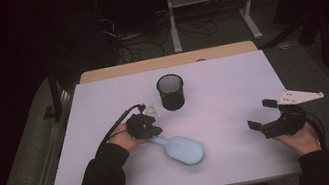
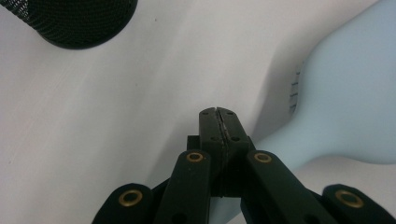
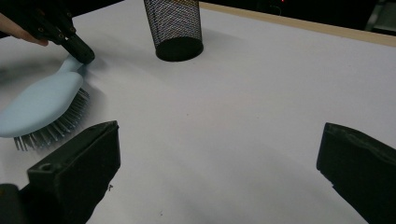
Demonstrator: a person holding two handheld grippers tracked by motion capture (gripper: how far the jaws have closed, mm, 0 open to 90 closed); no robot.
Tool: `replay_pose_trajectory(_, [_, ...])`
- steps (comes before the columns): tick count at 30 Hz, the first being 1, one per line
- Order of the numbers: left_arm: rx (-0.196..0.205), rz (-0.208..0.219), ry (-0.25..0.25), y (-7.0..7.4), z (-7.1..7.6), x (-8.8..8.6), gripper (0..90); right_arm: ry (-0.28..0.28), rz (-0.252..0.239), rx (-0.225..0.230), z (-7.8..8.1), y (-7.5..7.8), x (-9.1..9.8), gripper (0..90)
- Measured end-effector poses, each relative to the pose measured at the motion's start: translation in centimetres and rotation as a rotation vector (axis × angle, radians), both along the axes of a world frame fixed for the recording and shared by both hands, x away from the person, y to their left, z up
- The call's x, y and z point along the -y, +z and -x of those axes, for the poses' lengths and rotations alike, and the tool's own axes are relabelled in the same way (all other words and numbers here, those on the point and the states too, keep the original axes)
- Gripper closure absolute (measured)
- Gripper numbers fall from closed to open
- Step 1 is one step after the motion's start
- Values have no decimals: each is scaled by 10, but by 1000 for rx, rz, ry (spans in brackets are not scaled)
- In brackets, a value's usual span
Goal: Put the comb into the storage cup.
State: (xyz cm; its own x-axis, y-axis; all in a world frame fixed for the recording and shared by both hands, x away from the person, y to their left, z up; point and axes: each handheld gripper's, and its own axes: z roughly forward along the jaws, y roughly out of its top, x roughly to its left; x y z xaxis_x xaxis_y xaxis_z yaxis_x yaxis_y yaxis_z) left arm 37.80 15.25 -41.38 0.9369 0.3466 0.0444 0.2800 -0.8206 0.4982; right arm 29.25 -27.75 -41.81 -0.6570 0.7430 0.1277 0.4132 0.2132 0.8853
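A light blue hairbrush lies bristles down on the white surface, lower centre of the high view, its head toward the lower right and its handle running up-left. The left gripper sits at the handle's end, its jaws pressed together on the handle; in the left gripper view the closed tips cover the narrow handle, with the hairbrush's broad head spreading toward the right edge. A black mesh cup stands upright beyond, near the frame's centre, apart from the hairbrush. The right gripper rests at the lower right, jaws spread wide with nothing between them, well apart from the hairbrush.
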Motion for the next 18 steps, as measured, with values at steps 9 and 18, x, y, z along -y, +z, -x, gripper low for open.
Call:
replay_pose_trajectory(9, [-11, -11, -6, 0, 4, -3, 900, 0, 1, -1, 0, 0, 0, 0])
replay_pose_trajectory(18, [-14, -19, -13, 0, 8, -6, 900, 1, 2, -1, 0, 0, 0, 0])
